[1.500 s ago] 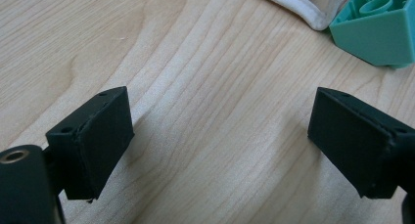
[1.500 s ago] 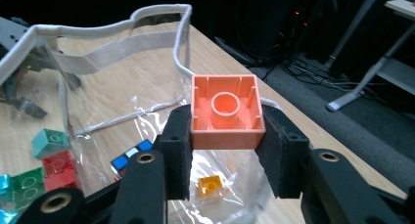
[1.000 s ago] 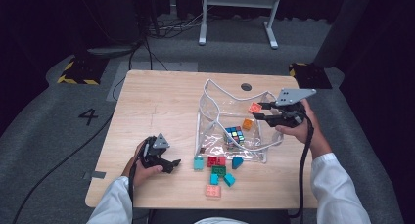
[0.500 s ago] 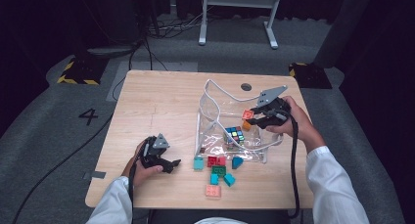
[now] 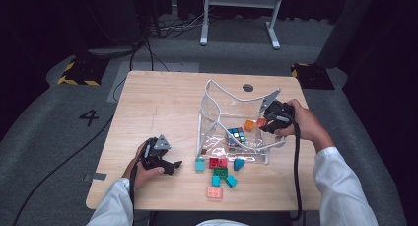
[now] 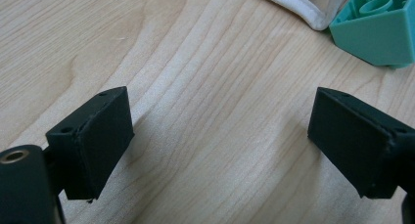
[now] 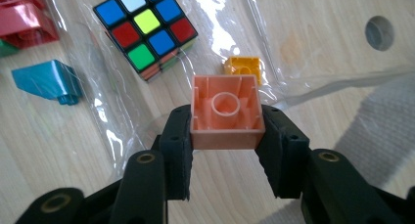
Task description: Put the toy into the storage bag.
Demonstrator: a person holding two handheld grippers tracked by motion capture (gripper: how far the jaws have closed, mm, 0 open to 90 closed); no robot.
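The right gripper (image 7: pixel 226 136) is clamped on a salmon-pink square plastic building block (image 7: pixel 226 111), its two black jaws pressing the block's opposite sides; the hollow underside with its round tube faces the camera of the right gripper view. Just beyond the block lies a small yellow-orange plastic brick (image 7: pixel 243 67), resting inside a clear plastic zip bag with white trim (image 7: pixel 313 53). Farther off and to the left of the jaws in that view sits a multicoloured puzzle cube (image 7: pixel 144 31), also inside the bag. Left of the jaws, outside the bag on the light wooden table (image 7: pixel 44 150), lies a teal wedge-shaped plastic block (image 7: pixel 46 80), and a red plastic block (image 7: pixel 22 18) shows at the far left corner. In the high view the right gripper (image 5: pixel 263 121) hangs over the open bag (image 5: pixel 222 107) with the pink block at its tip.

The left gripper (image 6: pixel 220 141) rests low over bare tabletop, its jaws standing wide apart with nothing between them. Beyond its right jaw lies a turquoise plastic building block (image 6: pixel 381 33), close beside the bag's white edge (image 6: pixel 303 9). In the high view the left gripper (image 5: pixel 170 165) lies near the table's near edge, apart from the loose blocks.
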